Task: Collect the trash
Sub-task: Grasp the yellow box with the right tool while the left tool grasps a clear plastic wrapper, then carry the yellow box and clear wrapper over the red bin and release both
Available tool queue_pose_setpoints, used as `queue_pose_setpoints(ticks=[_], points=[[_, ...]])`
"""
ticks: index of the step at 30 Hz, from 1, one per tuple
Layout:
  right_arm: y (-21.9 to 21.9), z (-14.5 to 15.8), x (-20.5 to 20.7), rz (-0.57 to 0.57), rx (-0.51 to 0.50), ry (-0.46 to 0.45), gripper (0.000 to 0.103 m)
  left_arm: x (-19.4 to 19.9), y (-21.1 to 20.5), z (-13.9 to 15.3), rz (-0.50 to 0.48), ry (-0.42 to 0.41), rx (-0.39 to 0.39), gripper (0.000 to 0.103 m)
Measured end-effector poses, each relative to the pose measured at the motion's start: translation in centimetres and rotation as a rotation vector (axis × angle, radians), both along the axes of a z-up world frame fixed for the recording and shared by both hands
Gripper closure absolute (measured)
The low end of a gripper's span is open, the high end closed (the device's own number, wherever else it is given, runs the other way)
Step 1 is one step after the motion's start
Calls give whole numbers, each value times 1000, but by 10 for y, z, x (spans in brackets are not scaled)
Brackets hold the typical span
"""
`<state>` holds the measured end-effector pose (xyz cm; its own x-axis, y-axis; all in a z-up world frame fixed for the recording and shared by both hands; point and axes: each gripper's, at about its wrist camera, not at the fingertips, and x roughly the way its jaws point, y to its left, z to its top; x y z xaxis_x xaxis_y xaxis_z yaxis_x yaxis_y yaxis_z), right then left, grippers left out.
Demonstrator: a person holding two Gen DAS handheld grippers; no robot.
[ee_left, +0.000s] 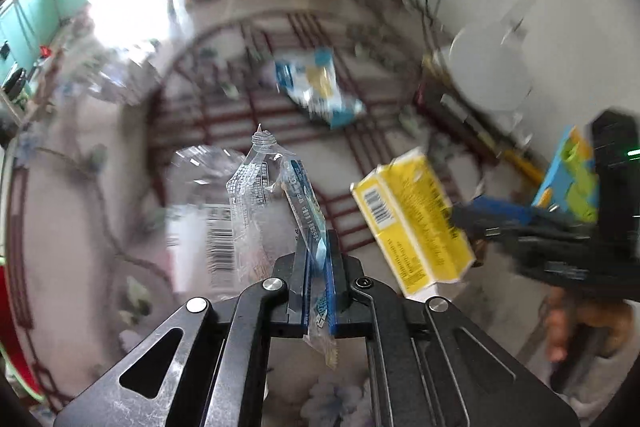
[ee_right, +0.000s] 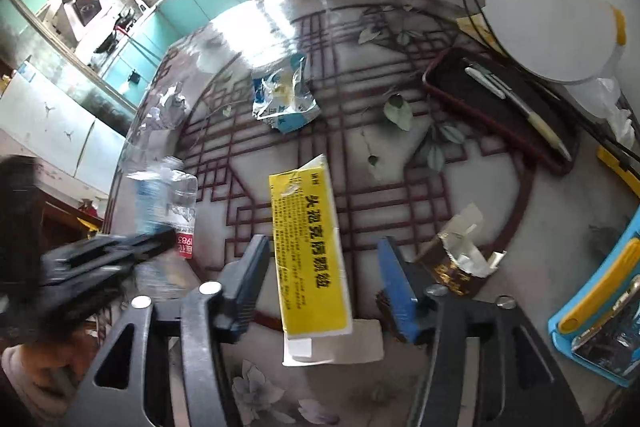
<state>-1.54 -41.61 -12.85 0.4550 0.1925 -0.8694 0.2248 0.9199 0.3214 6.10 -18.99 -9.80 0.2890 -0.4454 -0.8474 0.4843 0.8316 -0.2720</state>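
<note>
My left gripper [ee_left: 318, 259] is shut on a clear plastic wrapper [ee_left: 276, 187] with blue print, which sticks up from between the pads. A yellow box [ee_right: 308, 247] with black print lies between the fingers of my right gripper [ee_right: 322, 275]. Its jaws stand apart with a gap on each side of the box, so it is open. In the left wrist view the yellow box [ee_left: 416, 223] looks tilted, just left of the right gripper [ee_left: 492, 223]. A crumpled blue and white packet [ee_right: 284, 95] lies farther out on the round glass table [ee_right: 400, 155].
A clear plastic bottle [ee_right: 172, 203] lies at the table's left edge, near the blurred left gripper [ee_right: 112, 255]. A torn gold packet [ee_right: 460, 259], a phone in a red case with a pen [ee_right: 500, 107], a white round base [ee_right: 548, 19] and a blue and yellow case [ee_right: 600, 307] crowd the right.
</note>
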Motion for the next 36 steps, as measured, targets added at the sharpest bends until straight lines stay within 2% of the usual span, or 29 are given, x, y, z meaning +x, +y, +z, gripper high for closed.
queue_pose_setpoints(ticks=[4, 12, 13, 14, 15, 23, 26, 36], points=[[6, -12, 11, 6, 14, 40, 46, -5, 27, 21, 39, -45, -20, 98], [18, -27, 15, 9, -4, 118, 46, -14, 82, 18, 183, -32, -25, 98], [20, -26, 14, 13, -9, 113, 48, -15, 84, 15, 193, -29, -25, 98], [22, -24, 13, 16, -12, 106, 64, -17, 92, 13, 210, -26, -24, 98], [23, -23, 12, 19, -10, 103, 67, -20, 98, 12, 221, -25, -24, 98], [52, 24, 3, 52, -67, -32, 67, -36, 137, 15, 305, -31, -27, 98], [67, 43, 1, 74, -88, -75, 67, -41, 143, 17, 307, -60, 2, 98], [123, 70, -3, 153, -100, -123, 67, -51, 176, 12, 327, -59, 9, 98]])
